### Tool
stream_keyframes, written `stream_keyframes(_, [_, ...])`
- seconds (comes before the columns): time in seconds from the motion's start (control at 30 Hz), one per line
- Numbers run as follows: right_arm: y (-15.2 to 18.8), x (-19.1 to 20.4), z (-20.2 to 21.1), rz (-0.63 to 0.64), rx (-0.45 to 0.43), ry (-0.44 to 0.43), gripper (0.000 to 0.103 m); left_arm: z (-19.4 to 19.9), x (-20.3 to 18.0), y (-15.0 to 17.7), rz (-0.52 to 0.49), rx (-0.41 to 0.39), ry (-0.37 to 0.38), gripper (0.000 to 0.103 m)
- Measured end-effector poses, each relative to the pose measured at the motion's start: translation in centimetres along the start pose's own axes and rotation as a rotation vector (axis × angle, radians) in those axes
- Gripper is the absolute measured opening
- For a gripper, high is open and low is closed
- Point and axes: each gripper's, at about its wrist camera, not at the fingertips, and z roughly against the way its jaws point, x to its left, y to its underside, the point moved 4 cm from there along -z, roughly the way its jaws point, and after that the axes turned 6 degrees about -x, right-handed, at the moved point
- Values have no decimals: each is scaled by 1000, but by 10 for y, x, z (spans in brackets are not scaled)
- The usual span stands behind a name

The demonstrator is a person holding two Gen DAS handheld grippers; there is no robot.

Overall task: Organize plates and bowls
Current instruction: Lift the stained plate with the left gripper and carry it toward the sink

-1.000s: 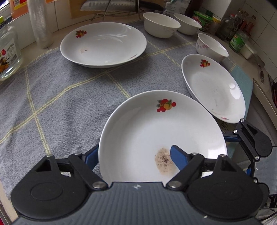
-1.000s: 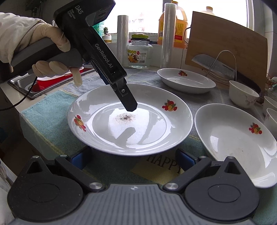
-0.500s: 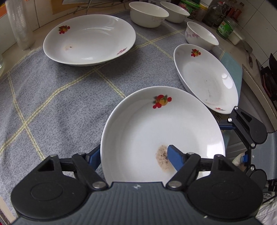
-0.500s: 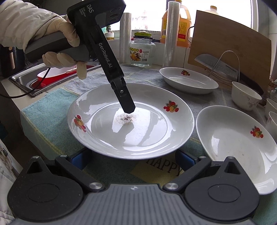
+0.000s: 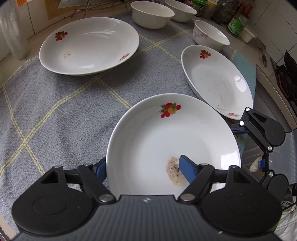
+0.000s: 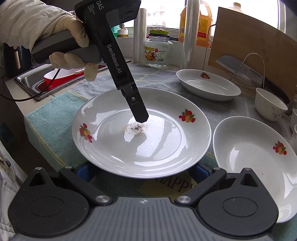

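A white plate with fruit prints point(image 5: 167, 133) point(image 6: 167, 144) lies on the cloth nearest to me, with a brown speckled stain point(image 5: 174, 172) at its middle. My left gripper point(image 5: 143, 169) points steeply down astride the plate's left rim. One finger point(image 6: 139, 111) hangs just over the stain; the other sits outside the rim. Its pads are apart and not pinching. My right gripper point(image 6: 141, 172) is open, its fingers spread wide beneath the plate's near rim. Two more fruit-print plates point(image 5: 219, 79) point(image 5: 89, 46) and three white bowls point(image 5: 152, 14) stand further back.
A grey checked cloth point(image 5: 55, 111) and a teal towel point(image 6: 48, 115) cover the counter. A sink with a red basin point(image 6: 61, 76) lies at the left. A glass jar point(image 6: 157, 52), a cutting board point(image 6: 250, 46) and a knife on a rack point(image 6: 239, 70) line the back.
My left gripper has rolled a little, so the far plates slid left in its view, and its jaws narrowed slightly. The near plate has not moved. The right gripper stays put.
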Motion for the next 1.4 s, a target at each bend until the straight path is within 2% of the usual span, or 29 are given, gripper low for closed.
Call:
stream_keyframes(0.73, [-3, -3, -5, 26, 31, -6, 103, 3, 3, -2, 0, -10, 10, 73])
stream_keyframes(1.13, [-6, 2, -3, 31, 47, 20, 103, 9, -5, 0, -45, -41, -3, 72])
stream_keyframes(1.4, [-14, 3, -2, 51, 51, 8, 103, 21, 1, 2, -23, -68, -14, 72])
